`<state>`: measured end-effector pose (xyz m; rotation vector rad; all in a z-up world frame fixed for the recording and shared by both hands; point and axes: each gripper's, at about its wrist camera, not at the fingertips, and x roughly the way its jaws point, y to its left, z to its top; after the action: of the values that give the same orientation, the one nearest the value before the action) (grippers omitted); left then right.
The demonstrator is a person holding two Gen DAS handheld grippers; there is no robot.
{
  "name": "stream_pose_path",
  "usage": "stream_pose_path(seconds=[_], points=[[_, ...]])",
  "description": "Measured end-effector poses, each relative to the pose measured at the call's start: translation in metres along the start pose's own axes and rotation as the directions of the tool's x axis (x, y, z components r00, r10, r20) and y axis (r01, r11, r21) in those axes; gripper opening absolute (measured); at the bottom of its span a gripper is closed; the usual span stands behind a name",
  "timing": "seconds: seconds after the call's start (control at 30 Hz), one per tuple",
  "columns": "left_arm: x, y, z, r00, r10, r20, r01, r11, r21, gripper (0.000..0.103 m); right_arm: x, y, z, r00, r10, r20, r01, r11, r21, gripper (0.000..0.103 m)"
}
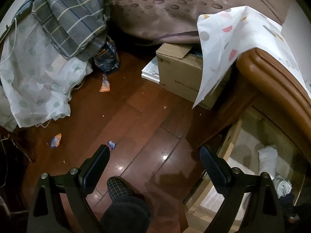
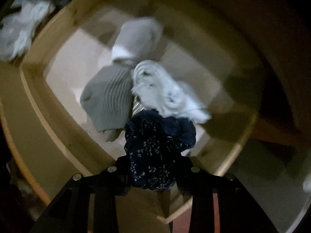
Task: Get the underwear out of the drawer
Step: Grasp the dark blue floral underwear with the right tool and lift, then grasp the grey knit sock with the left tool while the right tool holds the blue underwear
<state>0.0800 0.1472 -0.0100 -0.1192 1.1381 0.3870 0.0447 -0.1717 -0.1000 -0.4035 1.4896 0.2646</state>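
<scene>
Right up against the right wrist lens is the navy underwear [image 2: 155,151], a dark blue bunch with tiny white specks, and it's sitting squarely between the fingers of the right gripper [image 2: 153,172]. The jaws are pinched in tight on the fabric, so that one's got a solid hold of it. The bundle bulges out ahead of the fingertips, above the open drawer [image 2: 33,104], which has pale wood walls and a light bottom.

Still in the drawer just past the held piece: a grey ribbed garment [image 2: 108,101] to the left, a white crumpled piece [image 2: 167,93] touching the navy bunch's far edge, and a grey-and-white folded item [image 2: 136,38] further back. It's all a bit blurry.

Over on the left wrist view, the left gripper [image 1: 155,161] is spread wide with nothing in it, hanging over the reddish wood floor [image 1: 136,116]. A plaid slipper [image 1: 118,188] pokes in between its fingers. The drawer shows at the lower right of that view, beside the right finger, under the curved wooden furniture edge [image 1: 272,73] with a white patterned cloth [image 1: 233,44] draped on it. A cardboard box [image 1: 178,71] sits further back.
</scene>
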Motion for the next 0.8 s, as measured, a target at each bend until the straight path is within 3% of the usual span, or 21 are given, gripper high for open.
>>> stream_pose_path(seconds=[0.07,0.23,0.4,0.67,0.8], points=[[0.000,-0.003,-0.001,1.000,-0.007,-0.006,0.007,1.000,0.008,0.093,-0.015,-0.004,-0.008,0.998,0.004,0.069,-0.010,0.997,0.078,0.035],[0.000,-0.011,-0.005,1.000,-0.006,-0.001,0.007,1.000,0.029,0.093,-0.040,-0.025,-0.034,0.969,-0.107,0.221,0.033,0.949,0.314,0.035],[-0.003,-0.019,-0.013,1.000,-0.024,0.002,0.024,0.998,0.051,0.093,-0.040,-0.037,-0.064,0.944,-0.152,0.293,-0.029,0.846,0.532,0.035],[-0.008,-0.055,-0.037,0.996,-0.090,-0.028,0.093,0.979,0.183,0.093,-0.047,-0.068,-0.085,0.909,-0.283,0.304,0.026,0.770,0.638,0.035],[-0.015,-0.081,-0.049,0.992,-0.120,-0.042,0.126,0.959,0.255,0.093,-0.066,-0.076,-0.094,0.874,-0.354,0.333,0.057,0.756,0.653,0.035]])
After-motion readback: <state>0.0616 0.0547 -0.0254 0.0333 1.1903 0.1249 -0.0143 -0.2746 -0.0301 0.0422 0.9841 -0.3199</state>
